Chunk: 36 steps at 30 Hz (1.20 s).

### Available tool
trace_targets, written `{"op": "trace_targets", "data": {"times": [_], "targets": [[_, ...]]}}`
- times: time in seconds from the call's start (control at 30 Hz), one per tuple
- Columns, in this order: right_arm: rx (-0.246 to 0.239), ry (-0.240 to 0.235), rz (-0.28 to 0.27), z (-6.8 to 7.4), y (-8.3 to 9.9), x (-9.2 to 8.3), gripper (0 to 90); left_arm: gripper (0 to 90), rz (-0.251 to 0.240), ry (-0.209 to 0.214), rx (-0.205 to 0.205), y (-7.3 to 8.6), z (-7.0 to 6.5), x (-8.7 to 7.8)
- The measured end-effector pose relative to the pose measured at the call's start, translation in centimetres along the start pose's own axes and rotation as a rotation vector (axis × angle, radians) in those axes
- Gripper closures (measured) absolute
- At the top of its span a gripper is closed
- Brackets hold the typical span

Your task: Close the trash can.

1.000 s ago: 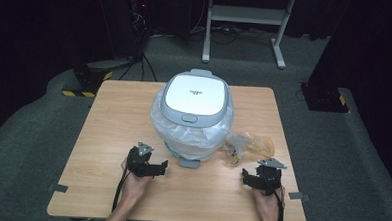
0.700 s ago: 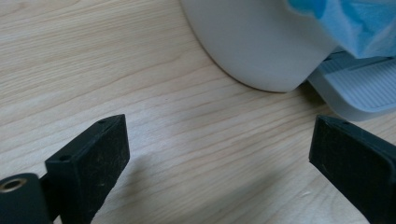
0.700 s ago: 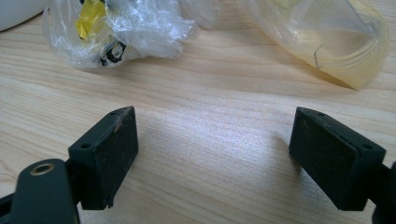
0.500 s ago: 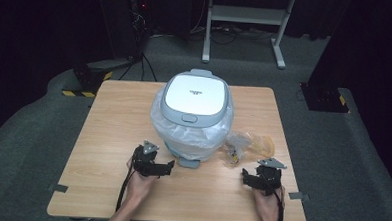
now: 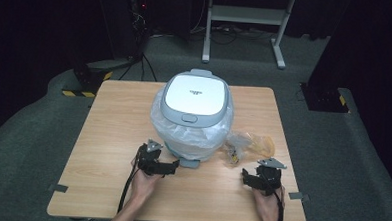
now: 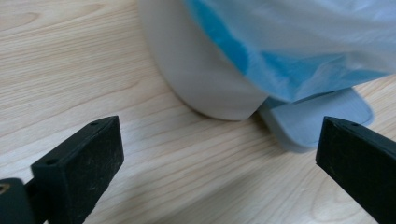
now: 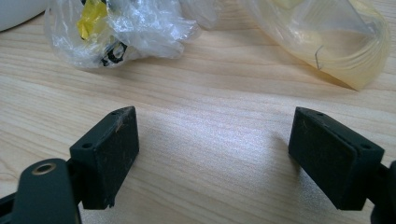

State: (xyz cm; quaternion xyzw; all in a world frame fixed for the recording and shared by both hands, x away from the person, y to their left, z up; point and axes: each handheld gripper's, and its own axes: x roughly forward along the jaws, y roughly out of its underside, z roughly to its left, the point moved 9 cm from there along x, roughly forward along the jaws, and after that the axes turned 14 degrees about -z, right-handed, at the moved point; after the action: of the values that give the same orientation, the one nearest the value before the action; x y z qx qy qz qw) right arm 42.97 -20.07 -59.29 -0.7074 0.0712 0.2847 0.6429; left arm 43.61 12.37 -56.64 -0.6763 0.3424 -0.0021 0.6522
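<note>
A white and grey rice cooker (image 5: 194,98) stands mid-table with its lower body wrapped in a clear plastic bag (image 5: 193,135). My left gripper (image 5: 170,165) is open just in front of its base, jaws pointing right toward the grey tab (image 5: 189,164). In the left gripper view the white base (image 6: 205,79), bluish bag (image 6: 299,51) and grey tab (image 6: 317,119) lie between my wide-apart jaws. My right gripper (image 5: 251,177) is open near the front right. Ahead of it lie a crumpled clear bag (image 7: 121,28) with small parts and a yellowish bag (image 7: 336,37).
The wooden table (image 5: 108,136) has bare room on the left and along the front edge. The small bags (image 5: 250,145) lie right of the cooker. Dark floor, a white stand (image 5: 248,17) and black equipment sit beyond the table.
My left gripper has moved right and slightly toward the cooker's base. The right gripper has stayed where it was.
</note>
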Motion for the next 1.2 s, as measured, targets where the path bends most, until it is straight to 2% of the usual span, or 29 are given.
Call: {"op": "trace_targets", "data": {"times": [0.3,0.33,0.5,0.63,0.67,0.77,0.8,1.0,1.03,1.07,1.1,1.13,1.2], "targets": [[0.001,0.0,0.0,0.0,0.0,0.0,16.1,0.2,-0.001,0.011,0.016,-0.6,-1.1,0.8],[0.002,0.0,0.0,0.0,0.0,0.0,16.2,0.2,-0.013,0.006,0.008,-0.8,-1.3,1.0],[0.001,0.0,-0.001,0.0,0.0,0.0,16.2,0.2,-0.012,0.01,-0.002,-0.8,-1.8,1.5],[0.0,0.0,-0.001,0.0,0.0,0.0,16.2,0.2,0.004,0.009,0.013,-0.7,-1.9,1.8],[0.001,0.0,-0.001,0.0,0.0,0.0,16.2,0.1,0.022,0.013,0.034,-0.5,-1.8,2.1],[0.001,0.001,-0.001,0.0,0.0,0.0,16.2,0.2,0.027,0.009,0.04,-0.4,-1.9,2.4],[0.001,0.001,-0.001,0.0,0.0,0.0,16.2,0.2,0.043,0.019,0.045,-0.1,-2.1,2.6],[0.001,-0.001,-0.002,0.1,0.0,0.0,16.4,0.1,0.072,0.021,0.083,0.1,-1.6,2.7],[0.001,-0.001,-0.002,0.1,0.0,0.0,16.4,0.1,0.072,0.021,0.083,0.1,-1.6,2.7],[0.001,-0.001,-0.002,0.1,0.0,0.0,16.4,0.1,0.036,0.008,0.054,0.0,-1.8,3.0],[0.001,-0.001,-0.002,0.1,0.0,0.0,16.4,0.0,0.036,0.008,0.054,0.0,-1.8,3.0],[0.001,-0.001,-0.002,0.1,0.0,0.0,16.4,0.1,0.048,0.013,0.074,0.1,-1.8,2.9],[-0.004,-0.002,-0.003,0.1,0.0,0.0,16.6,0.0,0.038,0.016,0.068,0.1,-1.9,3.0]]}}
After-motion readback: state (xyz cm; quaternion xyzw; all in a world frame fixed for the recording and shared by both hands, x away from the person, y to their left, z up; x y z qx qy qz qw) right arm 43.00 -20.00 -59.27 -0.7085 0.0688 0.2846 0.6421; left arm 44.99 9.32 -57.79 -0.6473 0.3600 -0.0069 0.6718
